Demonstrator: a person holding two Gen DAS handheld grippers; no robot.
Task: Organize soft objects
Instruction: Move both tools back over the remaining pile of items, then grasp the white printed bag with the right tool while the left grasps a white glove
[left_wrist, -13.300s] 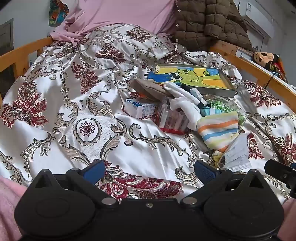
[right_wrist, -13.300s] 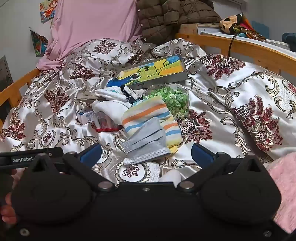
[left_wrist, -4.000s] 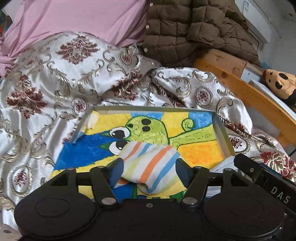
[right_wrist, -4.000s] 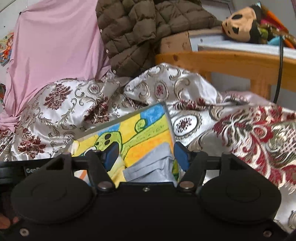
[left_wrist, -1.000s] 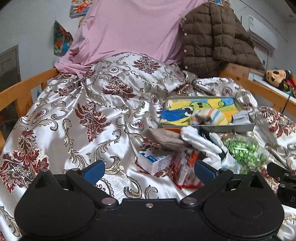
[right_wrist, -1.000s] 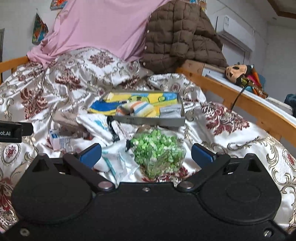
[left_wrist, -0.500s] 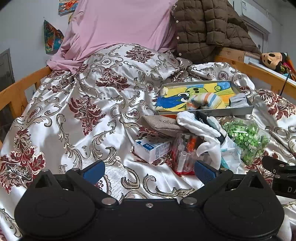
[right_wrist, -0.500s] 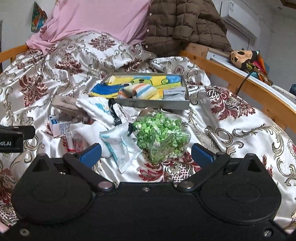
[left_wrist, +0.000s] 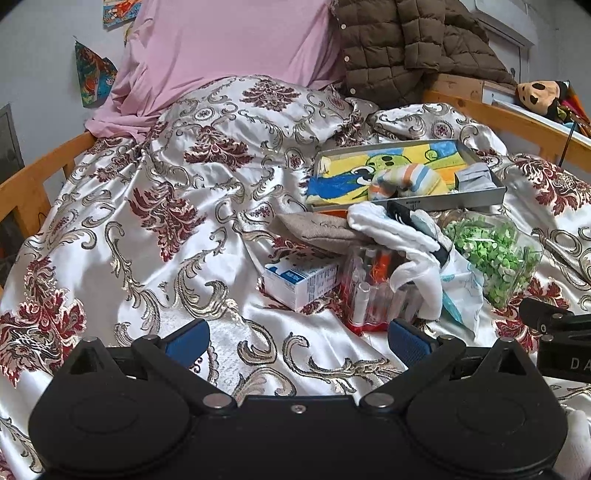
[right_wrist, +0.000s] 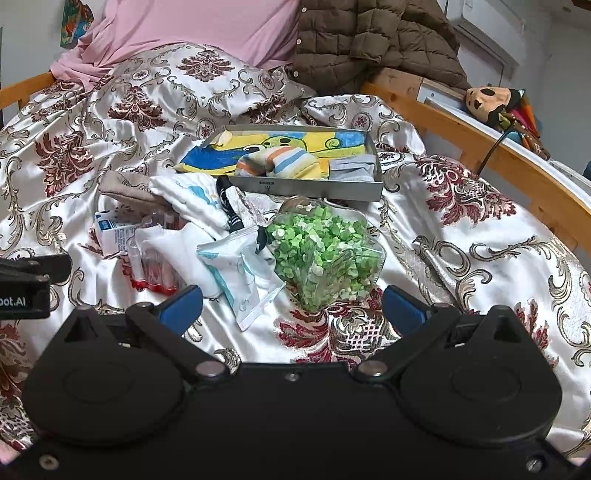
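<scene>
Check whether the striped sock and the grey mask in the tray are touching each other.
Apart. The right wrist view shows a strip of the tray's yellow liner between the striped sock and the grey mask.

My left gripper (left_wrist: 297, 338) is held low and level, its two blue-padded fingers (left_wrist: 186, 338) spread wide apart, gripping nothing. My right gripper (right_wrist: 291, 304) sits just beside it at the same height, also level, its blue fingers (right_wrist: 402, 304) spread wide and empty.
</scene>
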